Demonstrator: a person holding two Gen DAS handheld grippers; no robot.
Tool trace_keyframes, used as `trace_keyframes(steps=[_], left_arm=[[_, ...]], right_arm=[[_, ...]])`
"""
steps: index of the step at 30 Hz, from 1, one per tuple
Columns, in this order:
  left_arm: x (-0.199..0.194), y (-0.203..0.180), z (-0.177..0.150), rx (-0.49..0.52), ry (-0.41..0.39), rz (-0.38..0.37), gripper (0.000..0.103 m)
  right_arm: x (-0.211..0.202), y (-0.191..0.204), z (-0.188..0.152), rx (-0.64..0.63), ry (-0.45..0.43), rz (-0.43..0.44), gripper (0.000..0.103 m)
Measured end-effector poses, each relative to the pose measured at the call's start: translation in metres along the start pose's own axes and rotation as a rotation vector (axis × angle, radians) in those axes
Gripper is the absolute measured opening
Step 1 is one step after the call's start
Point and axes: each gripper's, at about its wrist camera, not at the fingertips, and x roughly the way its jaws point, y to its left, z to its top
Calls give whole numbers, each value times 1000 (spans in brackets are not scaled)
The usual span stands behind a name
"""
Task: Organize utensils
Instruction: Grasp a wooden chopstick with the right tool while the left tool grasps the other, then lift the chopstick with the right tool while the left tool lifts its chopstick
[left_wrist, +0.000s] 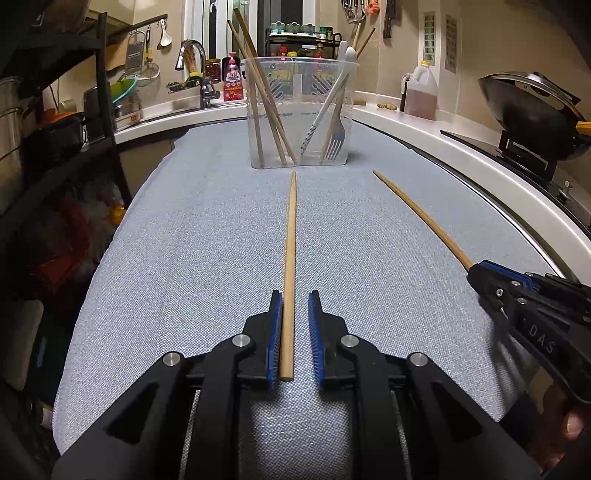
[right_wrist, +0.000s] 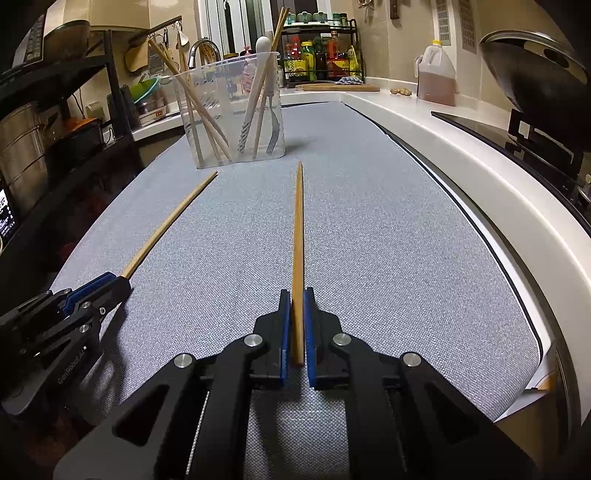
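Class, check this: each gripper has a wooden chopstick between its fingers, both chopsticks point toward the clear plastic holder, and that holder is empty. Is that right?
One detail is wrong. The clear plastic holder is not empty: the left wrist view shows chopsticks, a white spoon and a fork standing in it. The rest holds for the left gripper and right gripper.

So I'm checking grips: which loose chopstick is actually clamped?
The darker chopstick in the right hand-held gripper; the paler one touches only one pad of the open left hand-held gripper.

Premises: a domestic kitchen. Evidence: curved chrome sink tap (left_wrist: 194, 55); black wire rack of sauce bottles (right_wrist: 321, 55); lidded steel wok (left_wrist: 532, 107) on a black hob; clear plastic jug of brown oil (right_wrist: 436, 74); white worktop (left_wrist: 424, 129).
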Motion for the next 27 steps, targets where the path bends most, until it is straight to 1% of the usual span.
trace_keyframes(steps=[5, 11, 17, 21, 23, 27], left_arm=[[-1, 0, -1, 7, -3, 2, 15], [-1, 0, 0, 4, -1, -2, 14], [0, 0, -1, 12, -2, -9, 8], [-1, -1, 0, 14, -1, -9, 7], [-2, -1, 0, 18, -7, -8, 7], [-14, 0, 4, 23, -44, -1, 7]], right_arm=[[0, 2, -2, -14, -21, -3, 9], [0, 1, -2, -21, -23, 0, 7], [0, 2, -2, -24, -25, -2, 7], [0, 3, 0, -25, -17, 7, 6], [-4, 3, 2, -17, -20, 13, 6], [-16, 7, 8, -39, -48, 6, 6]])
